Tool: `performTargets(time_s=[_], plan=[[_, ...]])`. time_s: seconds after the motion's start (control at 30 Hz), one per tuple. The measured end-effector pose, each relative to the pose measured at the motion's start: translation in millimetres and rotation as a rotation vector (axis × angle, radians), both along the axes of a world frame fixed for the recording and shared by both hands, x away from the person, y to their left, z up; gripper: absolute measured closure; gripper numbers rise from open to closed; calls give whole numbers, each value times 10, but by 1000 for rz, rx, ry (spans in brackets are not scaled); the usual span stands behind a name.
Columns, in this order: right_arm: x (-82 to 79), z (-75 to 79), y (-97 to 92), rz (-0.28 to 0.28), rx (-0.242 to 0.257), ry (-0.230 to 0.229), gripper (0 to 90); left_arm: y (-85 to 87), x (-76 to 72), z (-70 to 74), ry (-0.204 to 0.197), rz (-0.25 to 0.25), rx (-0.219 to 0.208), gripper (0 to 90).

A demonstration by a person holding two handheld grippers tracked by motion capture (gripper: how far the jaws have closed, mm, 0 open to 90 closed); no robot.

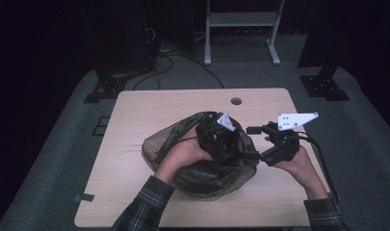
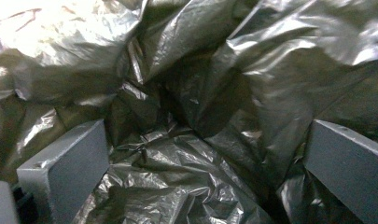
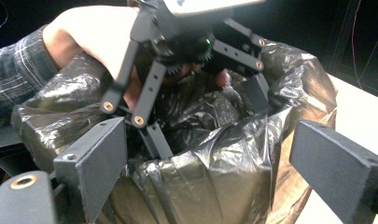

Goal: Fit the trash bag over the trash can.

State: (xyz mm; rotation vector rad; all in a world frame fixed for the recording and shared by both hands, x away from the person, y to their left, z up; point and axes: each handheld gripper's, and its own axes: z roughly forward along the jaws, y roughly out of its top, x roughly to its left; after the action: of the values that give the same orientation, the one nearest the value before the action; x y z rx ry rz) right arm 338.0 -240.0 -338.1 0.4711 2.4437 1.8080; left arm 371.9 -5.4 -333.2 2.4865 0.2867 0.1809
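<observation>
A dark, crumpled plastic bag (image 1: 202,175) lies in the middle of the wooden table (image 1: 135,115). My left gripper (image 1: 215,138) reaches down into the bag's mouth. In the left gripper view its jaws stand wide apart, open, with wrinkled bag film (image 2: 191,140) between and around them. My right gripper (image 1: 256,144) is at the bag's right side, pointing left. It is open (image 3: 214,163), and the bag's rim (image 3: 210,154) lies between its spread jaws. The right gripper view also shows the left gripper (image 3: 186,46) and the hand holding it above the bag's mouth.
A round cable hole (image 1: 236,101) sits near the table's far edge. Bare tabletop lies left of the bag and behind it. Beyond the table stand a white frame (image 1: 240,29) and dark stands with cables on the carpet.
</observation>
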Motion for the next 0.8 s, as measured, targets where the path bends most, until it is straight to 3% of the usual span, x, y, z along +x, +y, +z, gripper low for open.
performTargets(time_s=[0.13,0.3,0.5,0.8], plan=[[-1,-1,1,-1,0,-1,99,-31,36,-54,31,-2,28,0],[-10,5,-9,-1,-1,-3,99,-63,41,-106,35,-17,85,0],[-12,20,-30,-6,3,-7,99,-62,-49,-26,21,-38,51,0],[-25,41,-58,-12,4,-12,99,-142,-315,41,32,-111,92,0]])
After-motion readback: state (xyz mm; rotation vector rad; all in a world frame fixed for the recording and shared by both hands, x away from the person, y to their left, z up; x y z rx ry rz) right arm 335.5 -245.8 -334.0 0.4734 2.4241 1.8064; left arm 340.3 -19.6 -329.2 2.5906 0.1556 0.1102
